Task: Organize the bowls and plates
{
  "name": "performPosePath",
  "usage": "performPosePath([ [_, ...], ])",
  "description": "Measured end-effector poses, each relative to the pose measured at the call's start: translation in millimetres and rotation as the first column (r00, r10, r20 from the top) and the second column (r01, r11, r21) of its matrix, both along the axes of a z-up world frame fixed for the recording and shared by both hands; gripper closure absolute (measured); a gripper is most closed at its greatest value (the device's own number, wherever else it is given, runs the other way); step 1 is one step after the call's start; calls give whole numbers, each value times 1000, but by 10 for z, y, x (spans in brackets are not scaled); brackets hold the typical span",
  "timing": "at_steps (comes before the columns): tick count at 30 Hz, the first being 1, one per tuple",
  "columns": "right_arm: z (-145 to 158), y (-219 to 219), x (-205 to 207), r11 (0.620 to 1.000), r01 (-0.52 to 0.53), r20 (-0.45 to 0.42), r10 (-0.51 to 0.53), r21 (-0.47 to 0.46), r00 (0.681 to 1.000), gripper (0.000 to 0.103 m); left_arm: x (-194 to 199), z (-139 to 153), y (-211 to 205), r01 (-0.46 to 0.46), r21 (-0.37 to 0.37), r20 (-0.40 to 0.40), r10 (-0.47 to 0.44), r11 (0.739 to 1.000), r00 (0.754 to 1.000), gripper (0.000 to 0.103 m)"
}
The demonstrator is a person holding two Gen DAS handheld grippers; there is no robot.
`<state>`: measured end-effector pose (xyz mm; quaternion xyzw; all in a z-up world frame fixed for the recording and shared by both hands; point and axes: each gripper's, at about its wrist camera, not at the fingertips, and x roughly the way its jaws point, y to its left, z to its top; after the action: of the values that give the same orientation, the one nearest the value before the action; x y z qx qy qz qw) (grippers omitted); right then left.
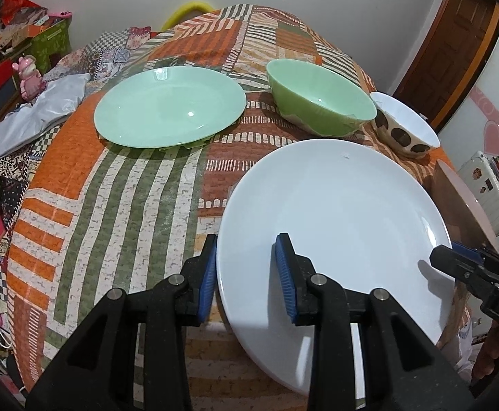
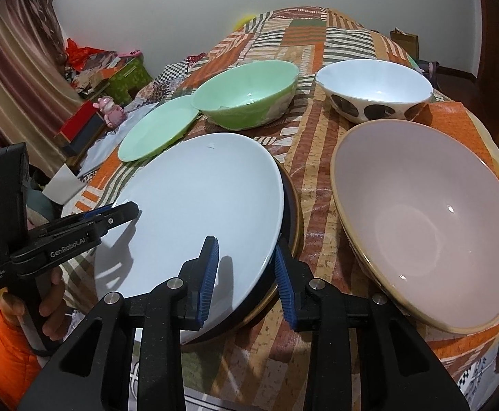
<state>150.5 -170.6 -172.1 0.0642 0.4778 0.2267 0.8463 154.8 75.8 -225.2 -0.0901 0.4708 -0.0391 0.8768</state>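
Large white plate (image 1: 335, 212) in the lower right of the left wrist view, resting on a dark, gold-rimmed plate (image 2: 292, 226) that peeks out along its right edge in the right wrist view. Left gripper (image 1: 246, 274) at lower centre, jaws apart and straddling the white plate's left rim, not yet pinching. Right gripper (image 2: 246, 277) at lower centre of its own view, jaws likewise spread across the rim on the plate's opposite side. Mint green plate (image 1: 169, 106) at upper left, green bowl (image 1: 321, 97) and spotted bowl (image 1: 405, 125) at upper right, pink bowl (image 2: 427, 219) far right, all on a patterned cloth (image 1: 112, 188). Probably a two-sided lift: best closed evenly on both rims, raised level, kept clear of the dark plate beneath.
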Motion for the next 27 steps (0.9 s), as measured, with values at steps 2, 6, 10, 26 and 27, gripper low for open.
performPosePath([
  [2,6,-14,-3,1000,-1,1,1,1,1000,73,-31,17,25,1,-12,0,-1,1000,1000,71],
  [6,25,-47,-16,1000,3,5,-3,4,1000,73,-113,92,80,-11,-12,15,11,1000,1000,71],
  [10,27,-53,-25,1000,15,8,-15,-25,1000,73,-201,206,145,-26,-8,43,26,1000,999,71],
  [26,394,286,75,994,-80,133,89,-75,987,73,-338,588,505,-125,58,137,116,990,984,54],
  [27,402,334,91,993,-88,134,98,-76,986,73,-326,622,544,-132,65,147,122,989,982,53],
])
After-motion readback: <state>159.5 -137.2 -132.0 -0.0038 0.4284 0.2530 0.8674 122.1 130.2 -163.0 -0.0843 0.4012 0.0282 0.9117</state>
